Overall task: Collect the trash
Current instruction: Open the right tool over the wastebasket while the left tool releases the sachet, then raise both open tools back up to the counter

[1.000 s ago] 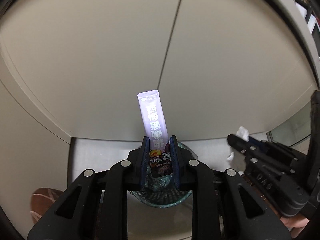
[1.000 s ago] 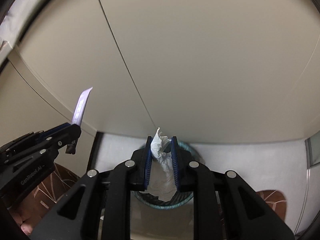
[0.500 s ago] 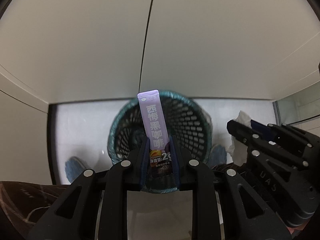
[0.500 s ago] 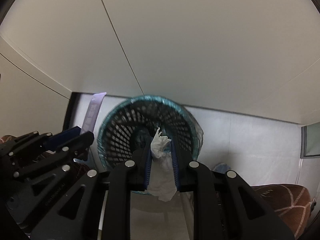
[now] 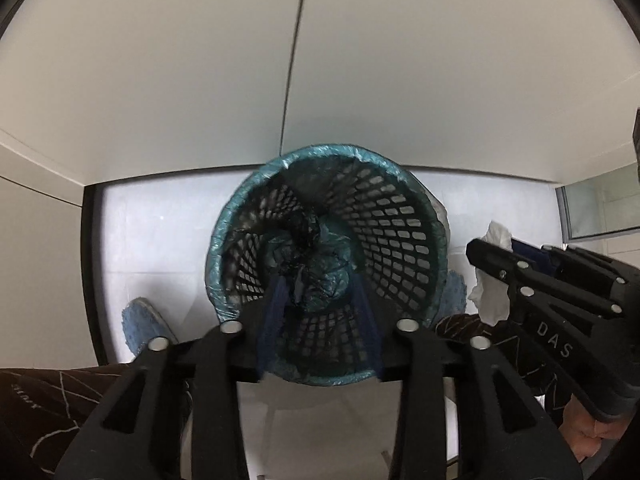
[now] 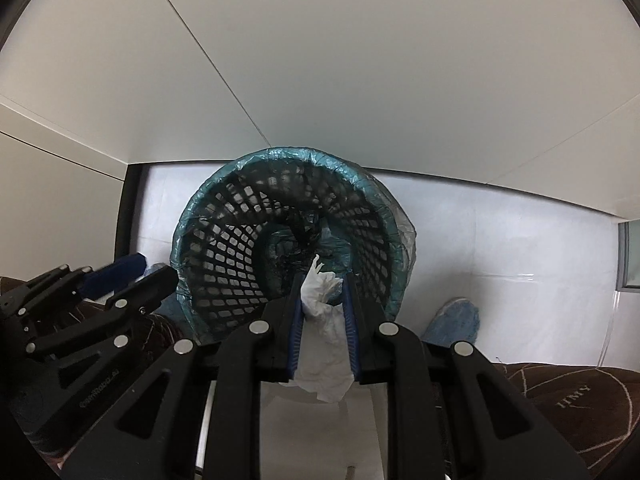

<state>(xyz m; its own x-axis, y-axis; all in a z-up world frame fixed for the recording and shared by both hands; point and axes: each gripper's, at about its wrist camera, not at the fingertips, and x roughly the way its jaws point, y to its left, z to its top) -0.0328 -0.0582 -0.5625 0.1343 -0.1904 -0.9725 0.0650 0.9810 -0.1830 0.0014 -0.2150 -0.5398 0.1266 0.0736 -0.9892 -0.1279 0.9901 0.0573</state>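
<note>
A black mesh waste basket (image 5: 400, 224) with a teal bag liner stands on the white floor below both grippers; it also shows in the right wrist view (image 6: 224, 248). My left gripper (image 5: 318, 280) is open and empty right above the basket mouth; the purple sachet is not in view. My right gripper (image 6: 322, 284) is shut on a crumpled white tissue (image 6: 324, 320) over the basket's near rim. The tissue (image 5: 494, 268) and right gripper also show at the right of the left wrist view.
Pale wall panels rise behind the basket. A dark vertical frame (image 5: 90, 272) borders the floor on the left. Blue slippers (image 5: 140, 320) (image 6: 456, 320) and brown patterned trousers (image 6: 568, 400) are beside the basket. A glass panel (image 5: 592, 212) is at the right.
Both grippers tipped down over the basket. My left gripper opened and the purple sachet is gone from its jaws. The right gripper kept hold of the tissue.
</note>
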